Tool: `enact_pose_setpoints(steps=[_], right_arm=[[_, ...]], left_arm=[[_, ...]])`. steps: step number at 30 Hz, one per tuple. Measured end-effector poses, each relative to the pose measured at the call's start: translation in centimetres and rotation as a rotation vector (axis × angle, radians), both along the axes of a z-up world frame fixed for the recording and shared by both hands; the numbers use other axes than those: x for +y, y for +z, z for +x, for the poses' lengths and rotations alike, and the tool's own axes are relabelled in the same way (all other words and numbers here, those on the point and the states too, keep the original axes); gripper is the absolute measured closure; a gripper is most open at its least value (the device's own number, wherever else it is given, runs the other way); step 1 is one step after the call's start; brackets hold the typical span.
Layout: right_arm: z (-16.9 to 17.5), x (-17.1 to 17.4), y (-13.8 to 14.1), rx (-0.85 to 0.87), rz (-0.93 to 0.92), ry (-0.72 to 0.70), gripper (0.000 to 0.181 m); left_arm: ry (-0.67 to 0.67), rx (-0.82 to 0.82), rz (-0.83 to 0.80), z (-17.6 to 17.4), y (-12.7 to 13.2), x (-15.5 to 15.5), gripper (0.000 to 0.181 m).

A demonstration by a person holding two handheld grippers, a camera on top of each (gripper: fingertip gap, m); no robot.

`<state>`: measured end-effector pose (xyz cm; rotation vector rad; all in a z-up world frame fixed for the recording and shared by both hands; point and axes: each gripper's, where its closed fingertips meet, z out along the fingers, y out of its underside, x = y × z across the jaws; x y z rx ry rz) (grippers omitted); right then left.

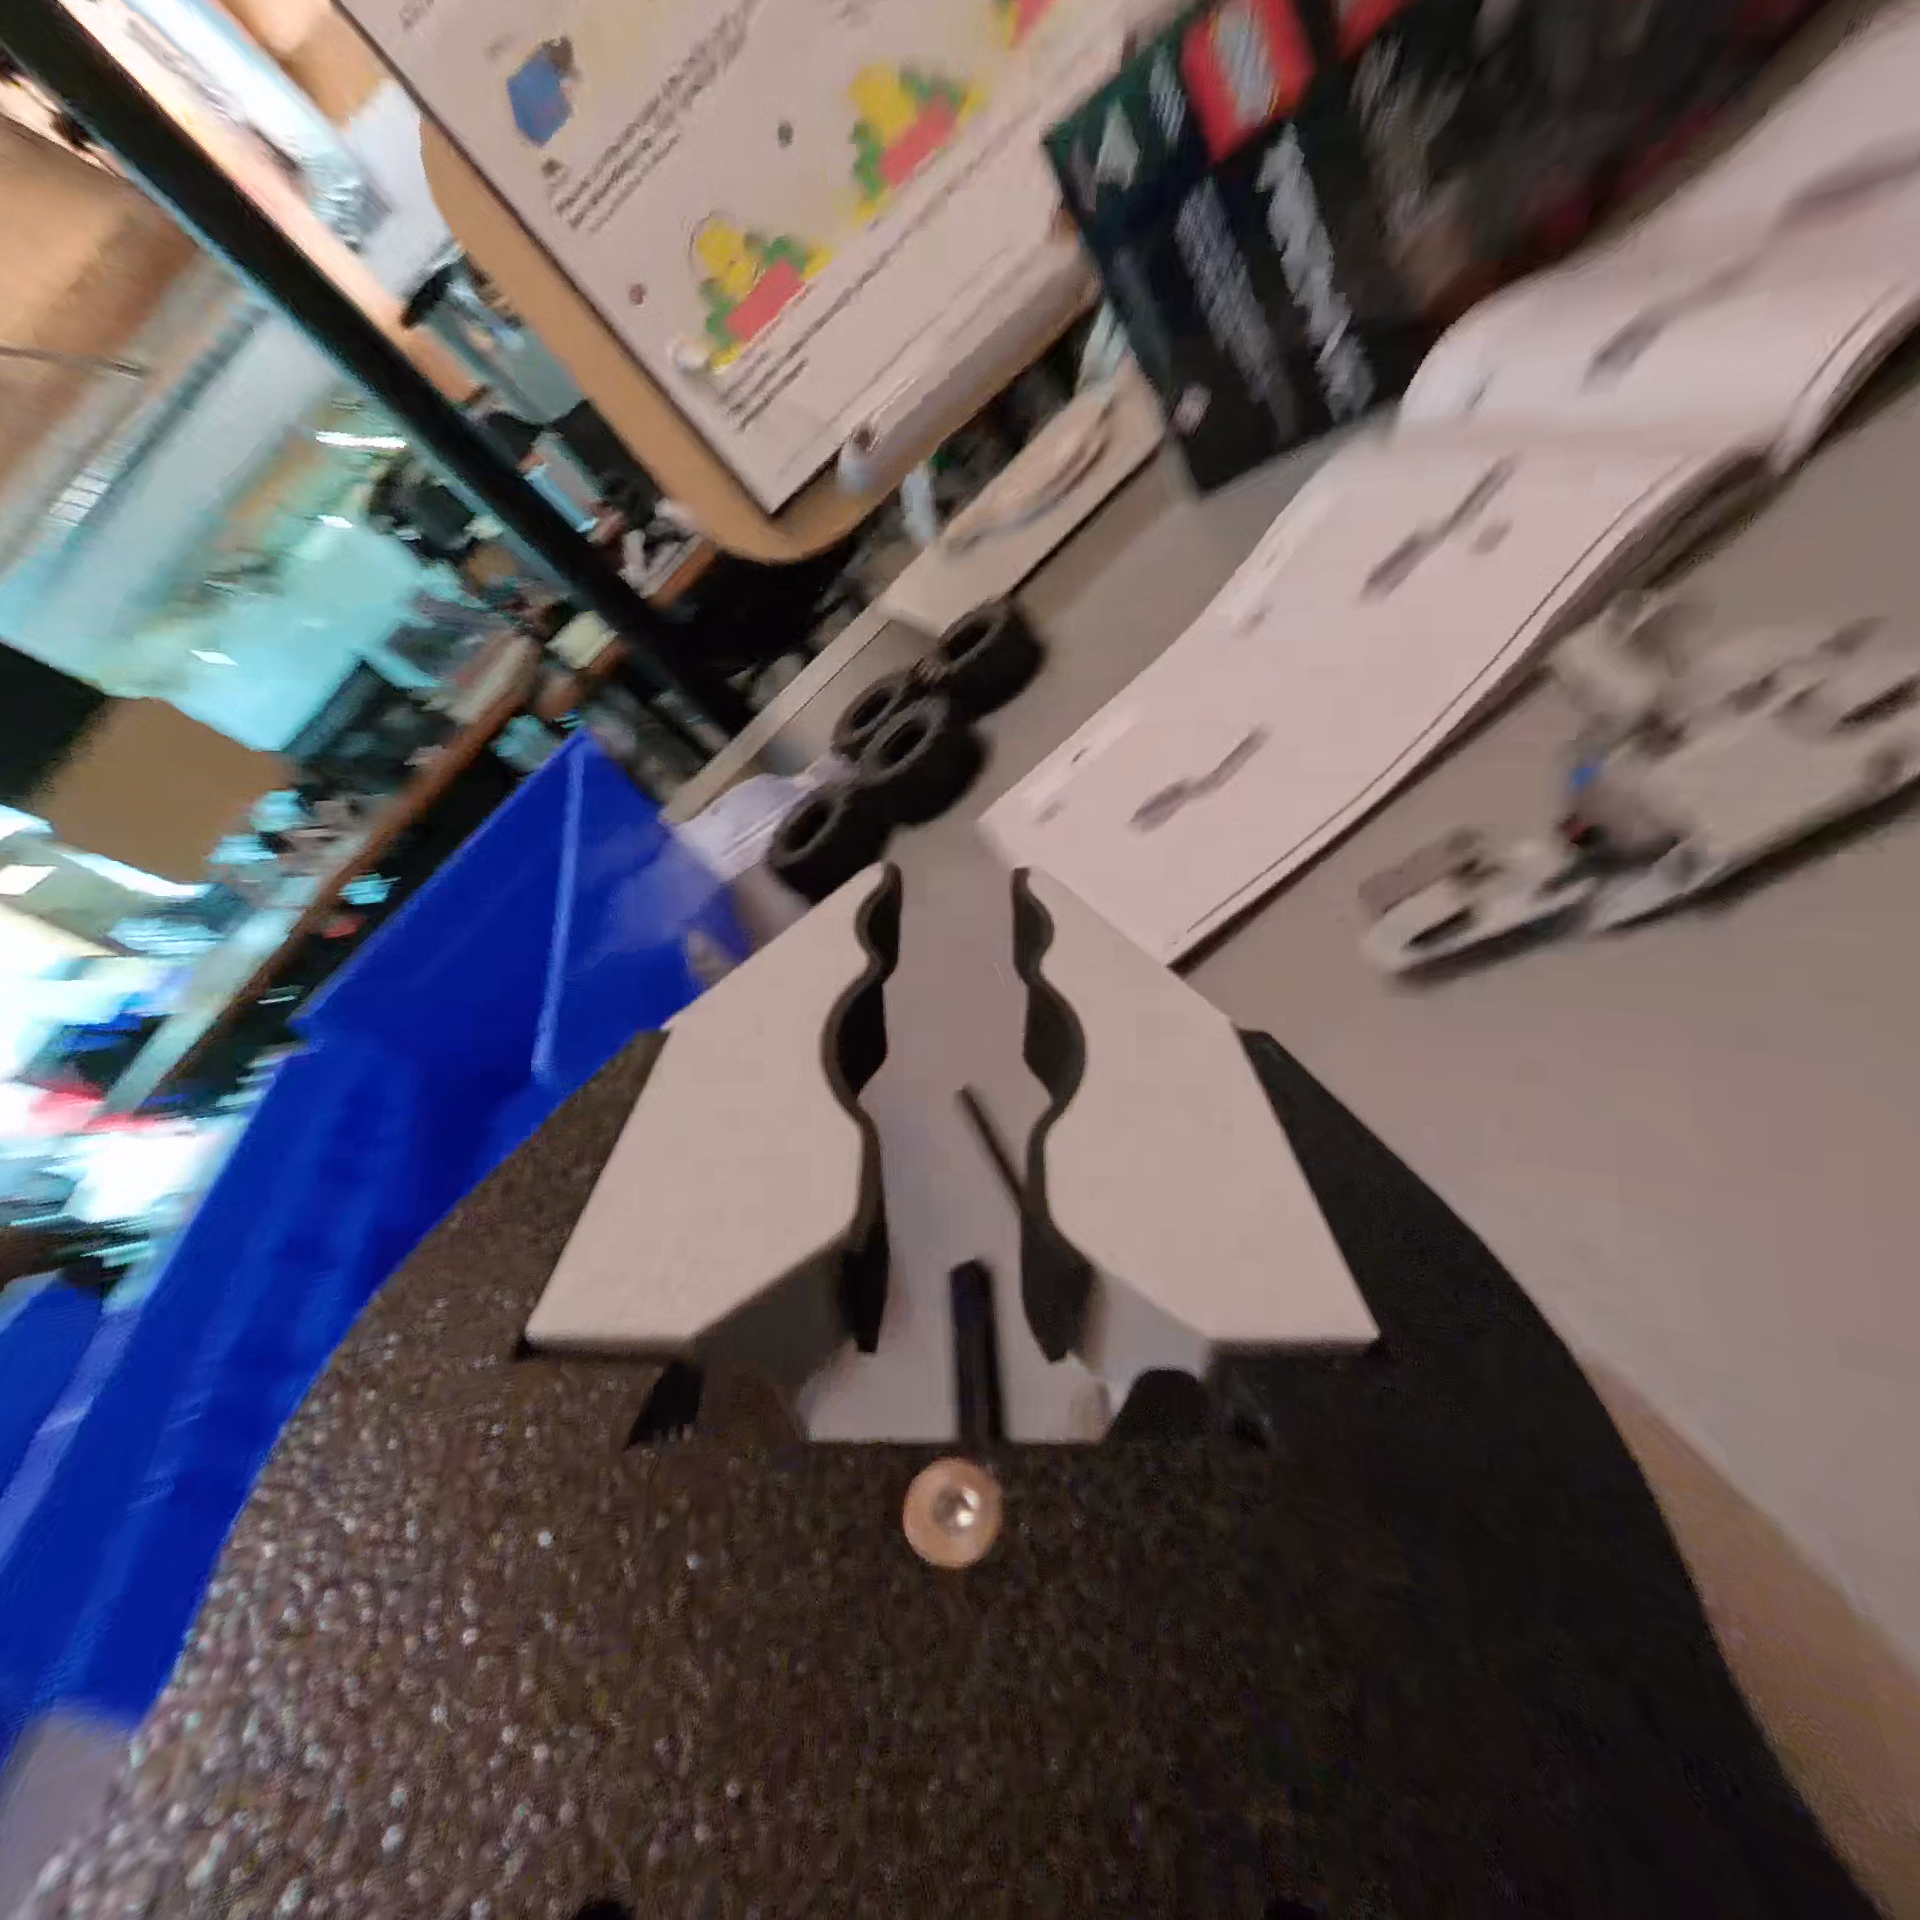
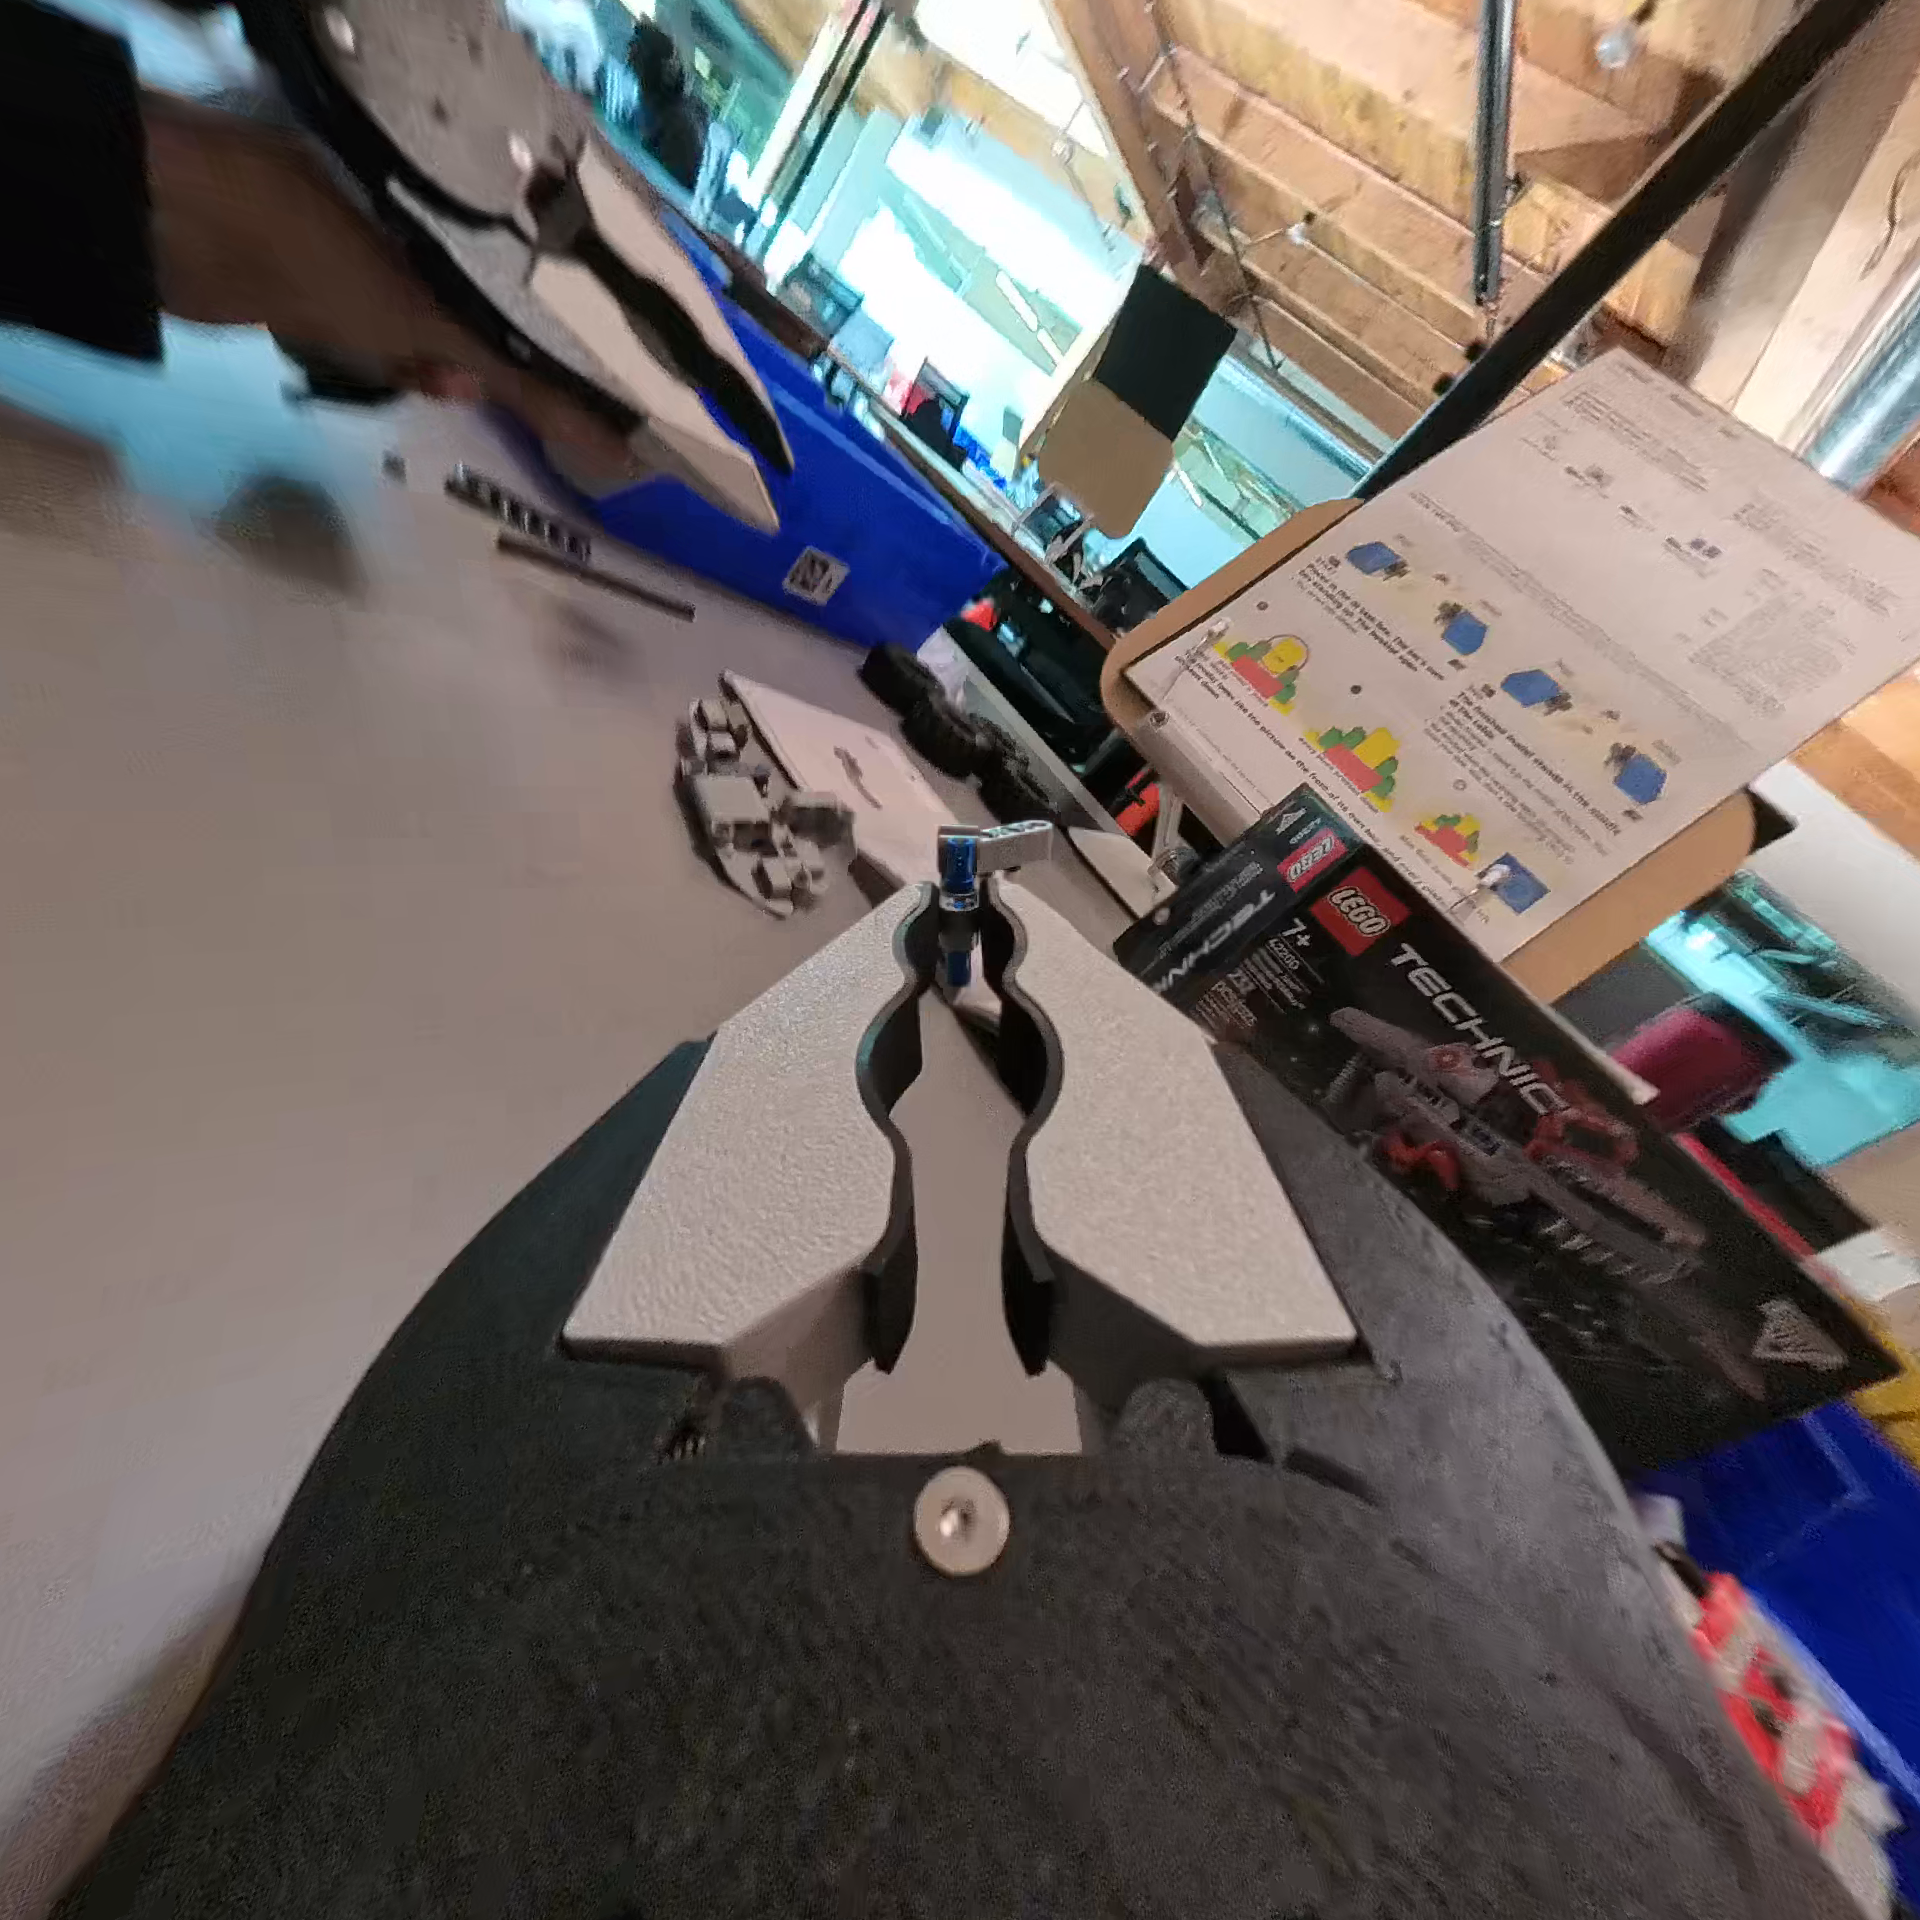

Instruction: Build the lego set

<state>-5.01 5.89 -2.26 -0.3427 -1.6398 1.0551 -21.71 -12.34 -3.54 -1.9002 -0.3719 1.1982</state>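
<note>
Looking like a workshop or lab space: exposed timber ceiling joists (image 2: 1299, 197) showing overhead, black metal frame posts (image 2: 1621, 239) rising beside a grey worktable (image 2: 260, 883), glass partitions (image 1: 208, 499) opening onto cluttered desks, a blue plastic bin (image 2: 831, 520) and a printed instruction sheet on cardboard (image 2: 1538, 644) standing nearby.

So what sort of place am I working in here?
Probably a shared workshop or lab: a grey worktable with a blue storage bin, an instruction board propped on cardboard, and exposed wooden beams above glass partitions.
</note>
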Motion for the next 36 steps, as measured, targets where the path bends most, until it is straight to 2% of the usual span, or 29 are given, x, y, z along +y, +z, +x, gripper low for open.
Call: enact_pose_setpoints(steps=[2, 5, 6, 9, 18, 27, 30, 36], right_arm=[[0.2, -0.2, -1.2, -0.001, 0.111, -0.011, 0.176], [-0.3, -0.1, -2.3, -0.018, 0.196, -0.065, 0.176], [-0.5, 0.0, -2.9, -0.045, 0.228, -0.08, 0.175], [-0.9, 0.5, -3.9, -0.071, 0.311, -0.14, 0.175], [-0.8, -0.2, -5.3, -0.071, 0.449, -0.138, 0.175], [-0.7, -0.5, -5.5, -0.07, 0.455, -0.117, 0.175], [-0.5, -0.6, -4.6, -0.037, 0.425, -0.114, 0.175], [1.9, -1.8, 0.4, 0.156, 0.204, -0.015, 0.176]], left_arm=[[0.091, -0.021, -0.137, -0.8, -1.7, -1.1, 0.172], [0.107, -0.279, -0.239, -0.6, -6.7, -1.1, 0.179], [0.142, -0.298, -0.266, -0.9, -7.2, -1.4, 0.181], [0.178, -0.249, -0.299, -1.1, -7.1, -1.9, 0.181], [0.196, -0.18, -0.365, -1.1, -7.1, -1.9, 0.181], [0.196, -0.169, -0.375, -1.0, -7.0, -1.9, 0.181], [0.195, -0.165, -0.382, -1.0, -7.0, -1.9, 0.181], [0.197, -0.162, -0.391, -0.9, -6.7, -2.1, 0.181]])
